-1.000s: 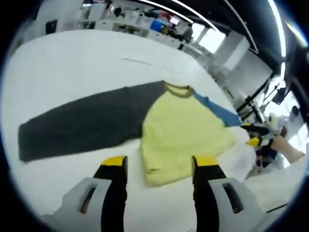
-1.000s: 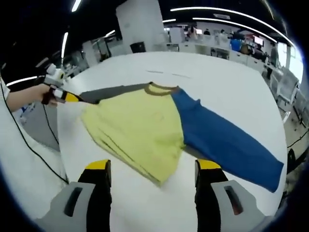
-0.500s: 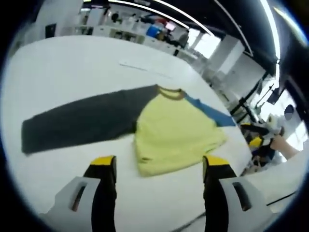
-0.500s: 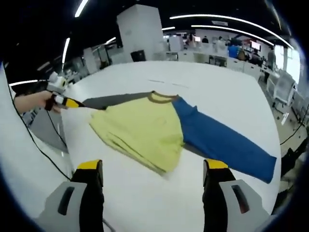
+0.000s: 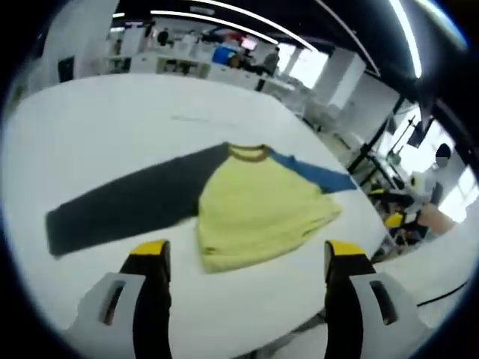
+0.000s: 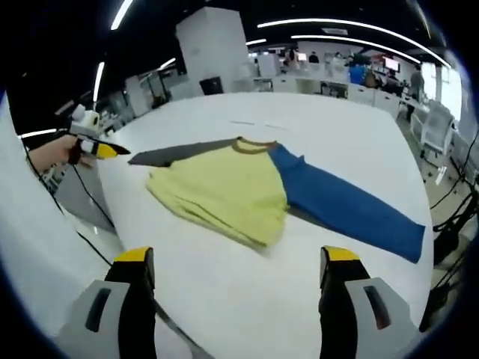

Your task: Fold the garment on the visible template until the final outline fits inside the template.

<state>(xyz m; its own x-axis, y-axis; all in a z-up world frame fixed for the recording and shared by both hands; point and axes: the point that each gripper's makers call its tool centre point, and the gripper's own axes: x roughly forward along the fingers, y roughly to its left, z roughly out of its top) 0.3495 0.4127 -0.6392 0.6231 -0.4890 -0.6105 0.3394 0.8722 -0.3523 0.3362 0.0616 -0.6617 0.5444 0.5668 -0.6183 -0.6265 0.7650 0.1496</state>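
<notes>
1. Garment [image 5: 247, 206] lies flat on the white table [image 5: 97, 127], beyond the left gripper [image 5: 241, 258], jaws spread, holding nothing.
2. Right gripper [image 6: 233, 265] is likewise spread wide and empty.
3. Farther off, the blue sleeve [image 6: 348, 209] and dark grey sleeve [image 5: 123, 206] stretch outward.

Bright, even indoor lighting from long ceiling light strips [image 5: 224, 16] overhead, curved into arcs by the fisheye lens. Strong white glare from windows [image 5: 314, 66] beyond the white table [image 5: 97, 120] in the left gripper view. Table surface close to overexposed, washed out near the windows. Only a thin, soft shadow under the garment [image 6: 247, 196] in the right gripper view. Slightly soft, smeared focus throughout the left gripper view, blurrier away from the garment. Heavy bending and stretching farthest from the garment. Ceiling dark between strips.
</notes>
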